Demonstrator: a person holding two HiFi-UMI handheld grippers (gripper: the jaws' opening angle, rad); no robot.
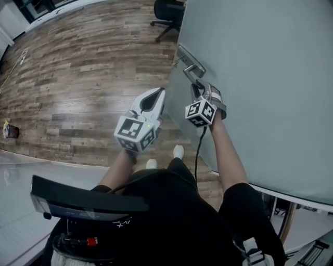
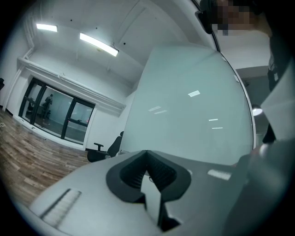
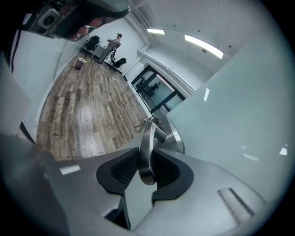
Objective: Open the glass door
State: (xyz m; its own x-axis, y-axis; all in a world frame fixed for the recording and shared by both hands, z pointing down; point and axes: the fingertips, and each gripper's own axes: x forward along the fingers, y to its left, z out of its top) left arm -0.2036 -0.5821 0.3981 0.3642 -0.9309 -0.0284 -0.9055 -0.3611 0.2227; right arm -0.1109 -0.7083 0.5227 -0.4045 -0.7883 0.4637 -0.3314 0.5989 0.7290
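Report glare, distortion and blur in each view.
Head view: soft sheen on the wood floor, no motion blur. Left gripper view: fisheye bows the glass door, with bright reflections on it. Right gripper view: dark vignetted corners, door handle sharp, ceiling light strip blown out.

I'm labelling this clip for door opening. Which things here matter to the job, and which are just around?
Job: glass door; handle; right gripper, clamped on the handle.
Just around: left gripper, empty; office chair; wooden floor.

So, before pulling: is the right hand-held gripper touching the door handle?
Touching: the right gripper view shows the right hand-held gripper clamped on the door handle.
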